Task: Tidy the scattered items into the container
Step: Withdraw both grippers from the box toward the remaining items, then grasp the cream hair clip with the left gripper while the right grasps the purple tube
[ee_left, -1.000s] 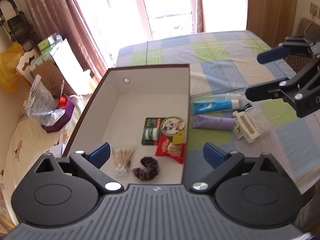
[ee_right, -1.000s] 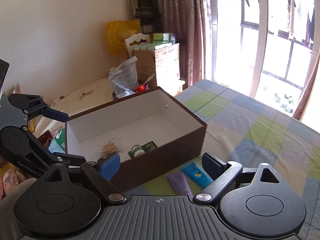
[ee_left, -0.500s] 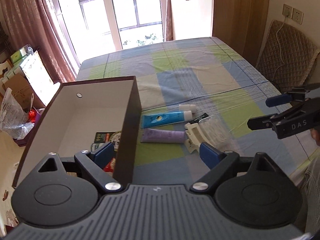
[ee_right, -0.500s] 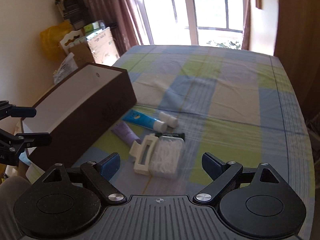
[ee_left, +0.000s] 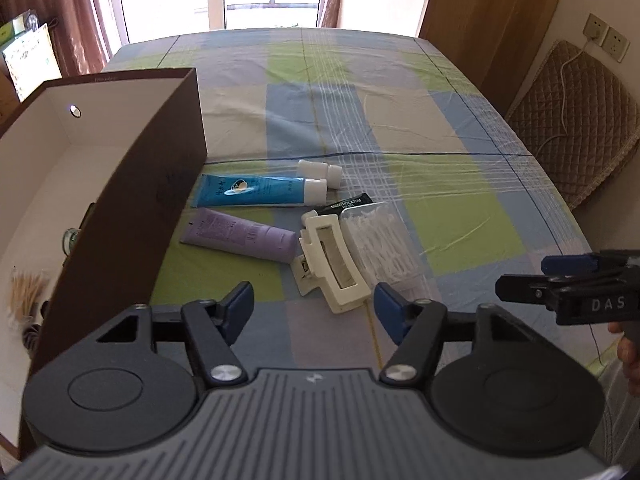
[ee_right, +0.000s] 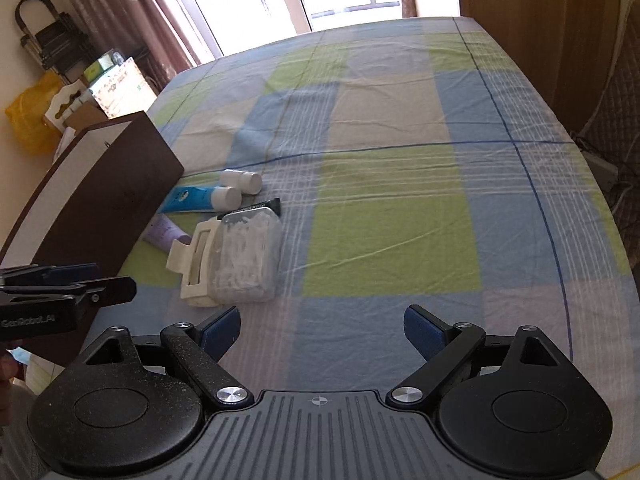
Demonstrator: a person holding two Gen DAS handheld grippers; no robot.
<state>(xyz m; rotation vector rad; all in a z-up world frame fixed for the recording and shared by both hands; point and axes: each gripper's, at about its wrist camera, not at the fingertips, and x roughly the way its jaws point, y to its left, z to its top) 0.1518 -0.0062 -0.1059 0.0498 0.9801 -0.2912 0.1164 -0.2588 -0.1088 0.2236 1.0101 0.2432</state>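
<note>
One brown box sits on the bed. Just beside its right wall lie six loose things: one blue tube, one purple tube, one white bottle, one black tube, one cream hair clip, and one clear case of floss picks. Left gripper and right gripper both hover with jaws spread wide, empty.

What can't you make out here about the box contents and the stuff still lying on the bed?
- Box contents: left wrist view, near wall hides most; only cotton swabs peek out. Right wrist view shows no contents at all.
- Purple tube: right wrist view, box corner covers its tail.
- Black tube: both views, mostly under the clear floss-pick case.
- Tube labels: too small.
</note>
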